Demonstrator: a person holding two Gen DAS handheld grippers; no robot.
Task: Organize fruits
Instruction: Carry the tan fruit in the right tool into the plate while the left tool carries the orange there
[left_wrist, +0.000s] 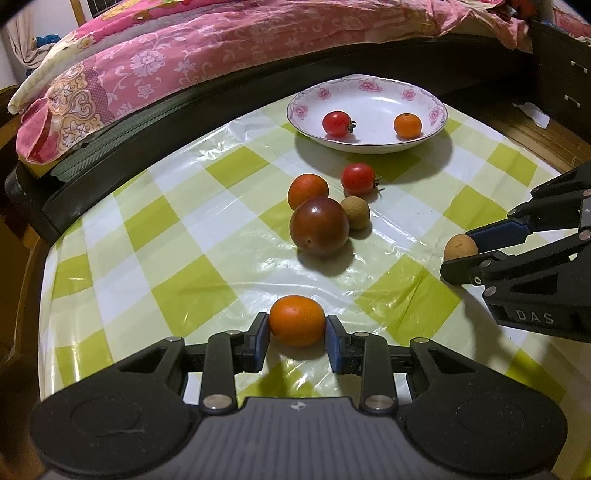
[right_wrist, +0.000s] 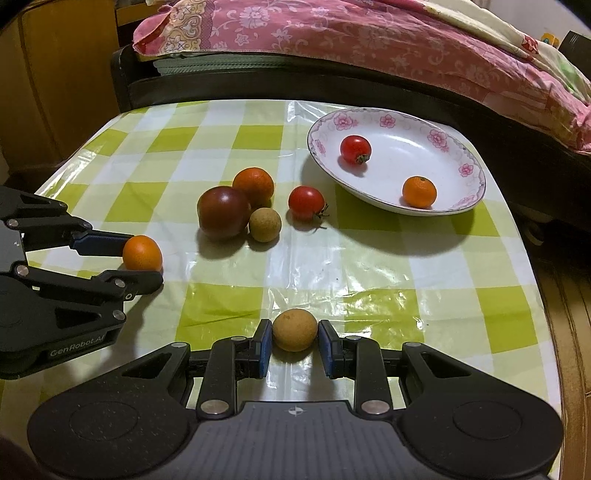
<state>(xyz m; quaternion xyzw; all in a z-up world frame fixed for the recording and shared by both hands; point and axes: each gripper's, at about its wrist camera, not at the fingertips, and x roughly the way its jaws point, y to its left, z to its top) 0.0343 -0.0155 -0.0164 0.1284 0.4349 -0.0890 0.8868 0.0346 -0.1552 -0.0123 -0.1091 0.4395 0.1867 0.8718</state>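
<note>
Left claw (left_wrist: 297, 328) is clamping a small orange (left_wrist: 296, 320) between its blue pads, while right claw (right_wrist: 295, 336) is clamping a tan longan (right_wrist: 294, 329), both fruits sitting low over the checked tablecloth (right_wrist: 369, 280). Ahead of both claws the flowered plate (right_wrist: 461, 201) is waiting with a tomato (right_wrist: 355, 149) and an orange (right_wrist: 419, 191) in it; each load is probably best lifted clear first, then lowered onto bare plate. Between claws and plate a cluster of loose fruit (right_wrist: 240, 206) is lying, with open cloth beside it and the table edge close on the outer sides.
</note>
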